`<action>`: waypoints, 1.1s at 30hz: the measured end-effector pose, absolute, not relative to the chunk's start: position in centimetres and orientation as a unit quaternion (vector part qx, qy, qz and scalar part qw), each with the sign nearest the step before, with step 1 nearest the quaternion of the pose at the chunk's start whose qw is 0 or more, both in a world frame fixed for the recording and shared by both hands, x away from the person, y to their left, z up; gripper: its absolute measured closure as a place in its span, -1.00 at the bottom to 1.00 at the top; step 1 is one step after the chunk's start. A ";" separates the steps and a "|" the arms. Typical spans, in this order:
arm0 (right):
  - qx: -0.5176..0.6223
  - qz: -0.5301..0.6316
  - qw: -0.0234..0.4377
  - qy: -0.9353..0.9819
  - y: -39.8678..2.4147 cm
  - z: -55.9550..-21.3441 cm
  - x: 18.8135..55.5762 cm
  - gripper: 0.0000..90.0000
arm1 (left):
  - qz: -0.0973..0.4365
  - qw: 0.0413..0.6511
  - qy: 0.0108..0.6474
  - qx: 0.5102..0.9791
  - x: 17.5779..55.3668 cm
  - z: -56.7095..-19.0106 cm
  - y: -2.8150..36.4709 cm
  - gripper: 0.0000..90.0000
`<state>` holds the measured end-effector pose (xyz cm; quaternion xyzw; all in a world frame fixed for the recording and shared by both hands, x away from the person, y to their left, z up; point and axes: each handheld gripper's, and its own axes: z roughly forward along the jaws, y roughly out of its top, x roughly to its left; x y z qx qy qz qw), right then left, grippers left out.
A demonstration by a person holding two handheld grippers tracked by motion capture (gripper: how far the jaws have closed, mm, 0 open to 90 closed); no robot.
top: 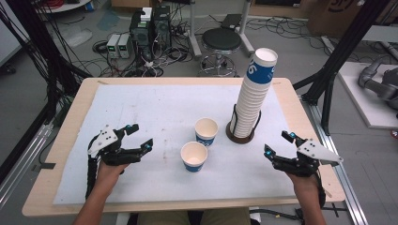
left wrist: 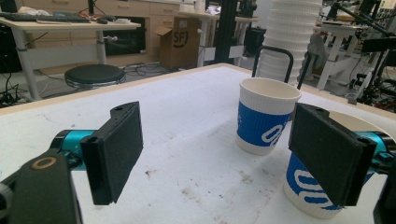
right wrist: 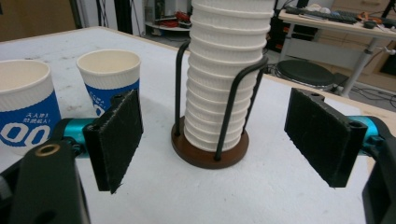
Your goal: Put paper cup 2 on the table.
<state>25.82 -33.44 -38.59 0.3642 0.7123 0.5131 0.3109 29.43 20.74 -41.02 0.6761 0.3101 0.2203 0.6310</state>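
Gaping empty, left tool and right tool; box lettered "SFJ"; blue-banded cups.

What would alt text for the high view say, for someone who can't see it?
Two paper cups stand mid-table beside a tall cup stack in a wire holder. A person holds open tongs at each side: left tongs, right tongs, both empty.
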 end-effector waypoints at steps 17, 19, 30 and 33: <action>0.383 0.489 0.318 0.716 -33.6 -38.8 25.0 -0.56 | 0.225 0.635 0.304 0.673 28.6 -40.8 21.0 -0.61; 0.382 0.487 0.317 0.718 -33.6 -39.0 25.1 -0.56 | 0.224 0.634 0.305 0.674 28.6 -40.8 21.0 -0.61; 0.384 0.489 0.309 0.720 -33.7 -39.1 25.0 -0.56 | 0.223 0.635 0.306 0.673 28.7 -41.0 21.0 -0.61; 0.384 0.487 0.309 0.721 -33.7 -39.1 25.1 -0.56 | 0.223 0.634 0.307 0.673 28.7 -41.0 21.0 -0.61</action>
